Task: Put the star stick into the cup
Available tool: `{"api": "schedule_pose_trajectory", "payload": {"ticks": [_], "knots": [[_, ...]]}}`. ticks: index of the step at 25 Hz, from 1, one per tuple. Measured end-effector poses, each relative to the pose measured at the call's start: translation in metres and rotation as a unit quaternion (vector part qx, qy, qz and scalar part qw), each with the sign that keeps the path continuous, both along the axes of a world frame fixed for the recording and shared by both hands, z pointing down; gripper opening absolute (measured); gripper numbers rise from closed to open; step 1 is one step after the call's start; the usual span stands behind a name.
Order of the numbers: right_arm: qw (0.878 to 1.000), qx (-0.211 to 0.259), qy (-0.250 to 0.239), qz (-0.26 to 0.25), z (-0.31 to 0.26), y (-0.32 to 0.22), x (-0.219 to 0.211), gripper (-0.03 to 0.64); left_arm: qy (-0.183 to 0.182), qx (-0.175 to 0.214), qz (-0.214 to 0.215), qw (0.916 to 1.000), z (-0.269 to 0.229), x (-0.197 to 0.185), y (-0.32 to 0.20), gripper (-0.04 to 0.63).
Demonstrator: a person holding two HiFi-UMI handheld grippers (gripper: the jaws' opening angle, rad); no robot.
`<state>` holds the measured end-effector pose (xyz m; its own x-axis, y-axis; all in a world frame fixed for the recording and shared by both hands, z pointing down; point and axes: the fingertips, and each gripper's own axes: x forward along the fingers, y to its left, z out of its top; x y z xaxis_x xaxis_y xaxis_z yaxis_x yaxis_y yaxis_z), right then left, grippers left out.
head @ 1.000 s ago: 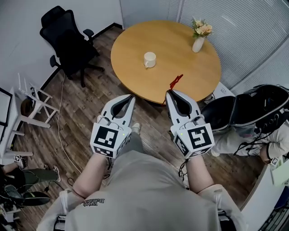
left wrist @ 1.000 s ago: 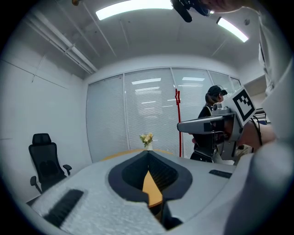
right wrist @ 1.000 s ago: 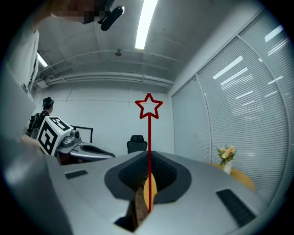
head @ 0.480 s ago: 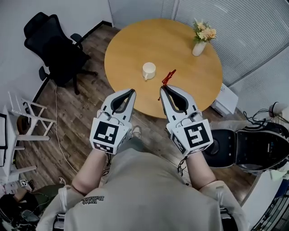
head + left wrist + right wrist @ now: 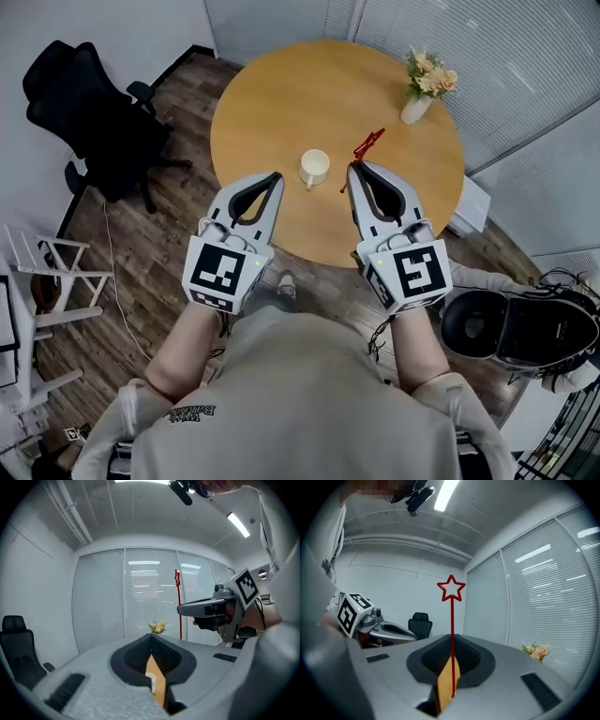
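The red star stick [image 5: 367, 146] sticks out past the tips of my right gripper [image 5: 353, 170], which is shut on its lower end. In the right gripper view the stick [image 5: 452, 634] rises straight up from the jaws to its outlined star [image 5: 451, 588]. A white cup [image 5: 314, 168] stands upright on the round wooden table [image 5: 281, 84], just left of the stick and between the two grippers' tips. My left gripper [image 5: 275, 177] is shut and holds nothing; through its narrow gap the cup [image 5: 151, 682] shows.
A white vase with flowers [image 5: 420, 92] stands at the table's far right. A black office chair [image 5: 89, 112] is left of the table, a white folding chair [image 5: 37, 272] is nearer on the left, and a black bag [image 5: 525, 328] lies on the floor at right.
Both grippers have moved forward over the table's near edge. The cup now lies between their tips, and the stick's star is just right of the cup.
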<state>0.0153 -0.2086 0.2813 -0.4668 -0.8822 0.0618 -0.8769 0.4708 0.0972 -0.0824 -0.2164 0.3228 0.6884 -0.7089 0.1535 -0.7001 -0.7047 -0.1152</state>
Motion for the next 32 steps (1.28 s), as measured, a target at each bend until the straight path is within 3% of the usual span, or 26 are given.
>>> {"api": "schedule_pose_trajectory", "payload": {"ticks": [13,27,32], "knots": [[0.999,-0.016,-0.009,0.034,0.01,-0.034,0.014,0.037,-0.002,0.001,0.021,0.9998,0.002,0.008,-0.038,0.02],[0.999,-0.028,-0.019,-0.004,0.019,-0.036,0.032,0.037,-0.01,-0.003,-0.023,0.9997,-0.002,0.028,-0.041,0.02],[0.999,-0.029,-0.023,-0.008,0.022,-0.045,0.037,0.037,0.003,0.003,-0.042,0.9991,-0.006,0.027,-0.05,0.02]]}}
